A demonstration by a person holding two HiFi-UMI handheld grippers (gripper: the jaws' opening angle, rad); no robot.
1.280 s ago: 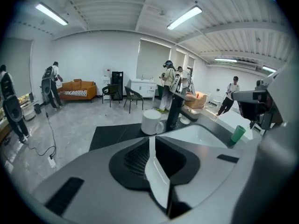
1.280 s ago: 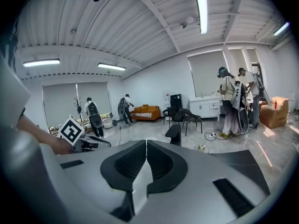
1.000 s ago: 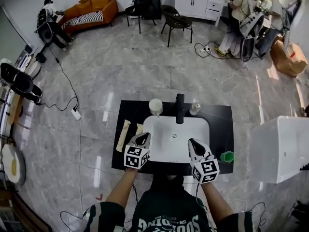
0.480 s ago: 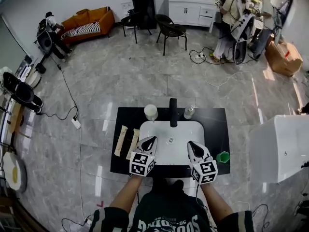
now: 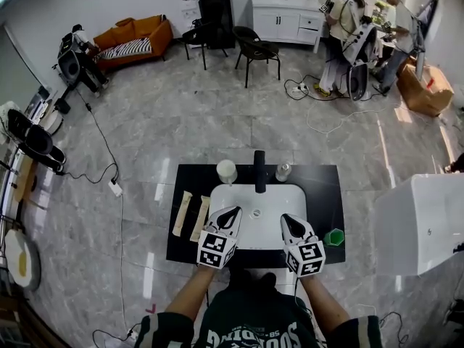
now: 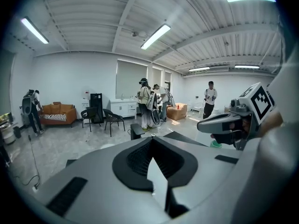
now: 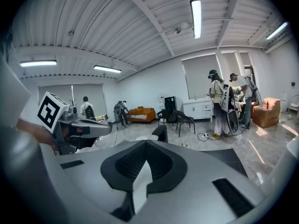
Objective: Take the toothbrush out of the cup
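Above one sink (image 5: 259,228), left hand-held gripper (image 5: 233,211) and right hand-held gripper (image 5: 285,218) both hover closed, empty.

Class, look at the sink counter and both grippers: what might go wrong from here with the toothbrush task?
1. The left gripper and right gripper are both shut. Reaching in like that may tip the white cup beside the black faucet.
2. No toothbrush is discernible, and a green cup sits near the counter's right edge. It might be wrongly chosen or nudged off.
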